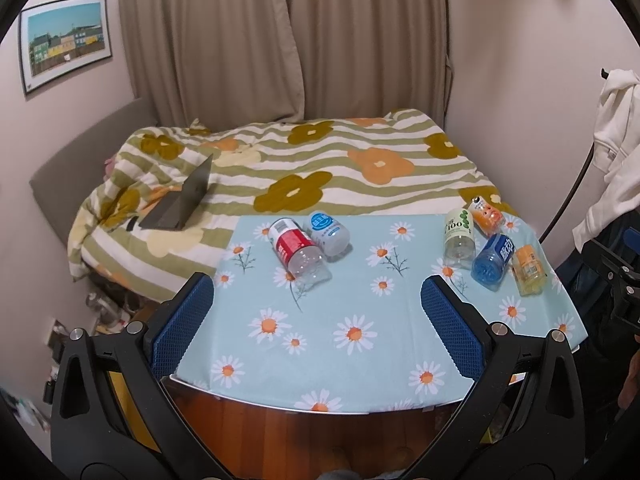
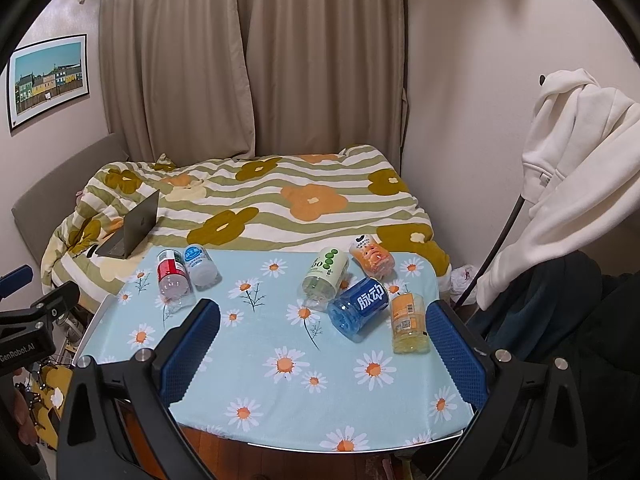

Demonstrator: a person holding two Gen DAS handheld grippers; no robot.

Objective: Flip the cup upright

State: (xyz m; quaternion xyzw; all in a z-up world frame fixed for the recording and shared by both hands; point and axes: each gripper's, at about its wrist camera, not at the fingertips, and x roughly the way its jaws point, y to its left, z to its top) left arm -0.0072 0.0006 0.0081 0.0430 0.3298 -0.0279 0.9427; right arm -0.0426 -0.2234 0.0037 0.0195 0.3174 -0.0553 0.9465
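You had both grippers parked at the near edge of the table [image 1: 360, 364], back from everything, probably to get a full look before committing. Left gripper [image 1: 316, 320] was spread wide w/ nothing between its blue pads [image 1: 182, 326]; right gripper [image 2: 320, 348] was just as wide and just as empty.

Six cut-bottle cups lay on their sides on the daisy cloth, none upright. Two sat together at approx 11 o'clock in the left wrist view: the red-label cup [image 1: 298, 250] w/ its long axis running 11-to-5, clear end toward you, and the white-blue cup [image 1: 330, 232] touching it on the far right side, roughly parallel.

The other four were clustered at approx 1 o'clock in that view. In the right wrist view the green-label cup [image 2: 326, 276] ran 1-to-7, clear end nearest you. The orange cartoon cup [image 2: 372, 260] lay just behind it at 2 o'clock. The blue cup [image 2: 358, 312] pointed its open mouth toward 8 o'clock, long axis 2-to-8. The yellow-orange cup [image 2: 408, 322] lay almost straight 12-to-6, just inside your right pad [image 2: 456, 354].

My read: that yellow-orange one was the closest pick for the right gripper, but the blue cup looked to be touching it, so tipping one up could've nudged the other.
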